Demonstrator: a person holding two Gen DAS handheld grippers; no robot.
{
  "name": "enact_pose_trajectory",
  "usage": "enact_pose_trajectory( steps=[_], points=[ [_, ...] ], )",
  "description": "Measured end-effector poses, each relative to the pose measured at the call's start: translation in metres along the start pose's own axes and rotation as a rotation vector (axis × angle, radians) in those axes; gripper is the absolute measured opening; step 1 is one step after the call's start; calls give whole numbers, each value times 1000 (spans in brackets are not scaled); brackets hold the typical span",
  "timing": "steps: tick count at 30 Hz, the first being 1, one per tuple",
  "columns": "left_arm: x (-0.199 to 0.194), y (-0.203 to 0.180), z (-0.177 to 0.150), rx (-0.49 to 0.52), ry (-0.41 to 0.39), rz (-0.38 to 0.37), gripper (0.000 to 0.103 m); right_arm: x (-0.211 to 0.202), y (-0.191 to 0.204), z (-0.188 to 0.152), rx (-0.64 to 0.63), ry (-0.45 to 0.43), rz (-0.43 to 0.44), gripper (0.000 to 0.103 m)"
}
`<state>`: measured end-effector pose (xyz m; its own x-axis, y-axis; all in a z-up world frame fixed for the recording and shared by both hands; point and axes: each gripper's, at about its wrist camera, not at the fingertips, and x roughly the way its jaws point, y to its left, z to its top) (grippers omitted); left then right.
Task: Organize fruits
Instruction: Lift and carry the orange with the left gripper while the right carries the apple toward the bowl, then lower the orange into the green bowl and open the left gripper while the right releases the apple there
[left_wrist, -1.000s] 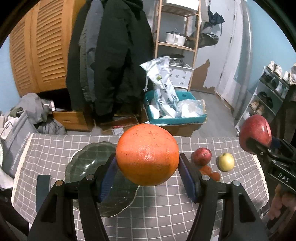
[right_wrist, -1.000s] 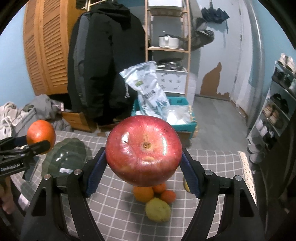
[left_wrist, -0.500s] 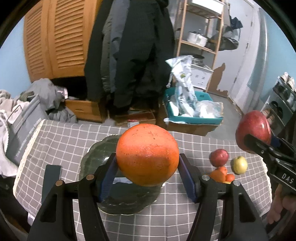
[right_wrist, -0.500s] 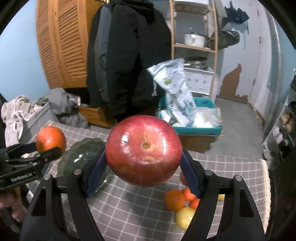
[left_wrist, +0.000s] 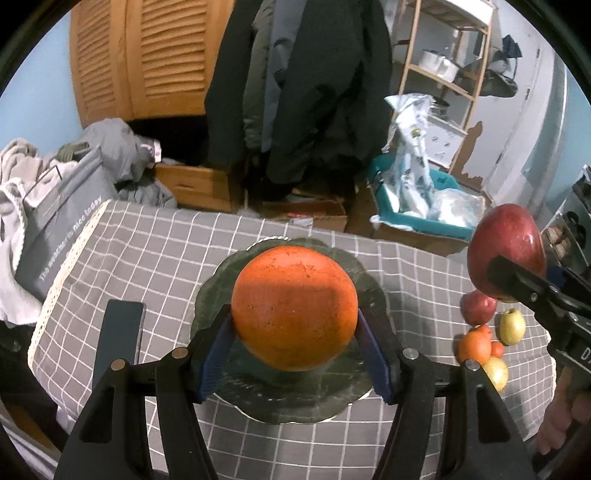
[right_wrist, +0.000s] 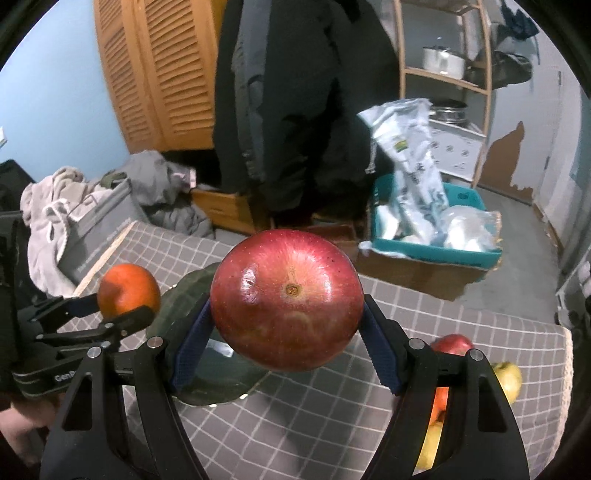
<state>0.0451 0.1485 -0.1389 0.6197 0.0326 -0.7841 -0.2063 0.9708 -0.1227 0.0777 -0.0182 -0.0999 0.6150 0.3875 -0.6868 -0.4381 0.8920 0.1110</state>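
My left gripper (left_wrist: 295, 350) is shut on a large orange (left_wrist: 294, 308) and holds it above the dark green glass plate (left_wrist: 365, 291). My right gripper (right_wrist: 286, 347) is shut on a big red apple (right_wrist: 287, 298), held above the checked tablecloth just right of the plate (right_wrist: 184, 295). The apple also shows at the right of the left wrist view (left_wrist: 506, 251), and the orange at the left of the right wrist view (right_wrist: 127, 290). A small red apple (left_wrist: 479, 306), a green-yellow apple (left_wrist: 512, 326) and small oranges (left_wrist: 474, 345) lie on the cloth at right.
A dark flat phone-like slab (left_wrist: 118, 336) lies on the cloth left of the plate. Beyond the table's far edge are a grey bag (left_wrist: 62, 206), hanging coats and a teal crate (left_wrist: 417, 218). The table's right edge runs just past the fruit pile.
Both grippers have swung left with their fruit. The orange has gone from right of the plate to over its middle, and the apple has come closer to the plate.
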Motion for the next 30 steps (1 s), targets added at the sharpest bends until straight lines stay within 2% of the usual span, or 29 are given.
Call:
enact_pose_trajectory(
  steps=[10,19,30],
  points=[
    [42,30,-6,-48,80,34,66,57,24,-4,-25,85,47,77],
    [90,47,-20,-83,176,55,66,108,29,-12,-18,188,93,77],
    [126,47,-33,-70,271,75,66,144,26,-26,-2,274,109,77]
  ],
)
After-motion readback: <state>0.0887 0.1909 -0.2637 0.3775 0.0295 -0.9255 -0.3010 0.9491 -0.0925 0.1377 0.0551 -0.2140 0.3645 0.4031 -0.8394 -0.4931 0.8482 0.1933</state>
